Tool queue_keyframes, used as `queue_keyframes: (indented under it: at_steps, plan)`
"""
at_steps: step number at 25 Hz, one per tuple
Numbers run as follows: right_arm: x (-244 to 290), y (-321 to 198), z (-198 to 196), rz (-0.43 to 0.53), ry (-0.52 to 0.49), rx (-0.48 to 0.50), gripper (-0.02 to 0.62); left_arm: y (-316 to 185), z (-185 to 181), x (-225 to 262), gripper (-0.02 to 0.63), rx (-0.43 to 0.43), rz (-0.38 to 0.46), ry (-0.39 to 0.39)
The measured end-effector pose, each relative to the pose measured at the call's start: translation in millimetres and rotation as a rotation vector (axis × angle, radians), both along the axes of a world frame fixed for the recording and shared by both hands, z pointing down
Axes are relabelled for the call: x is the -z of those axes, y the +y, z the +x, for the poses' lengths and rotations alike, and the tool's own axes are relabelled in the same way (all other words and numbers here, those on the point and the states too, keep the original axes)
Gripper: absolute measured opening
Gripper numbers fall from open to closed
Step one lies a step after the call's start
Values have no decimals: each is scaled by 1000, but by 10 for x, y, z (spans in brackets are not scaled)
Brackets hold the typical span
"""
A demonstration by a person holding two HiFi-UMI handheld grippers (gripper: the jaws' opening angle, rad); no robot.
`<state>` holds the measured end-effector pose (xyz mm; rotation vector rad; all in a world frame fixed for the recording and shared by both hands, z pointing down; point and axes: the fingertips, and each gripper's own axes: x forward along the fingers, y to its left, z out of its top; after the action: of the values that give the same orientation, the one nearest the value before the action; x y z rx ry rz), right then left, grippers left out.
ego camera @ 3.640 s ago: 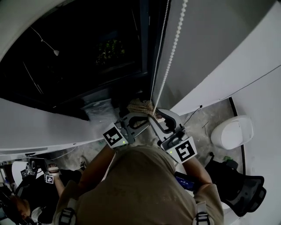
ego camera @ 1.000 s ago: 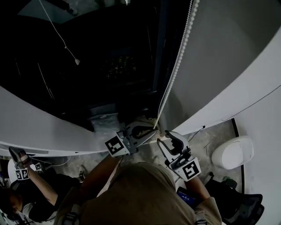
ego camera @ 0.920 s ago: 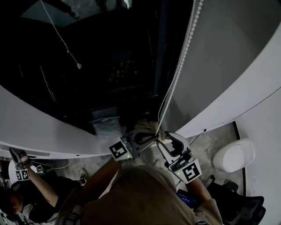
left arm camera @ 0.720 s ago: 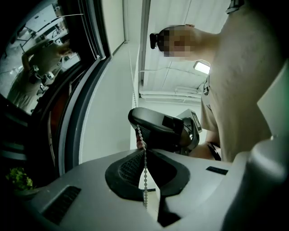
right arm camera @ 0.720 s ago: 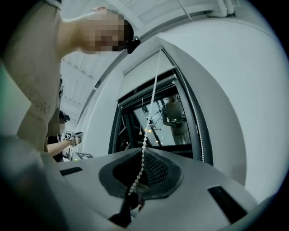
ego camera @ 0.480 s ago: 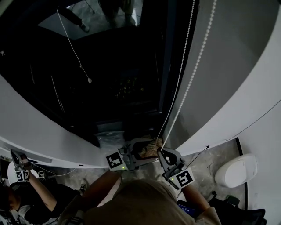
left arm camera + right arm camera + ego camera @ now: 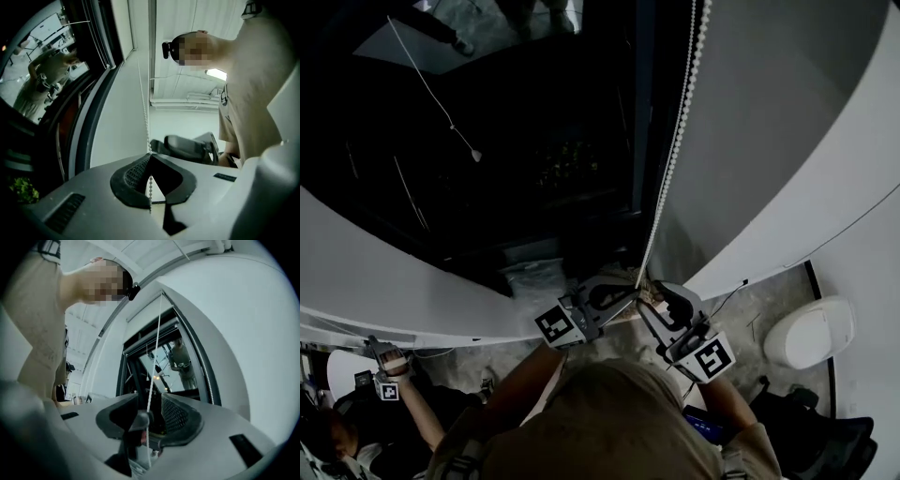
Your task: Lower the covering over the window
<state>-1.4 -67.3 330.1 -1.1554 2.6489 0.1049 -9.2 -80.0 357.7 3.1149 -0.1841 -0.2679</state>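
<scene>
Newly tight: left gripper (image 7: pixel 150 155) on chain (image 7: pixel 144 112)

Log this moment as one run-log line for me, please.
left gripper: just closed, shut on bead chain | right gripper: jaws just opening, chain between them, unclamped

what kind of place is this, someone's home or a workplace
Probably an office or lab, after dark: a tall dark window with a blind's bead chain beside it, a black office chair on the floor, and a second person nearby.
</scene>
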Motion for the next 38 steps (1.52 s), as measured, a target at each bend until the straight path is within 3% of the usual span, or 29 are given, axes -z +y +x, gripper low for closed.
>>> queue_keyframes:
  at_steps: [3, 5, 7, 11, 21, 32, 38]
  plan:
    - [45, -116, -91, 51, 80, 7, 138, 96, 81, -211, 17, -36, -80, -53]
    - [33, -166, -160, 51, 129, -17, 60, 166, 87, -267, 17, -50, -95, -78]
    - [-10, -204, -201, 19, 128, -26, 22, 184, 65, -307, 17, -54, -67, -85]
    - [-164, -254, -208, -52, 86, -10, 12, 163, 55, -420, 17, -58, 22, -102]
    - [-254, -383, -16, -81, 17, -41, 11, 69, 134, -629, 18, -58, -60, -55]
    - [-226, -452, 33, -52, -129, -26, 12, -64, 145, -671, 18, 60, -190, 103]
    - [-177, -387, -1, -43, -138, -11, 12, -6, 86, -617, 18, 69, -190, 95]
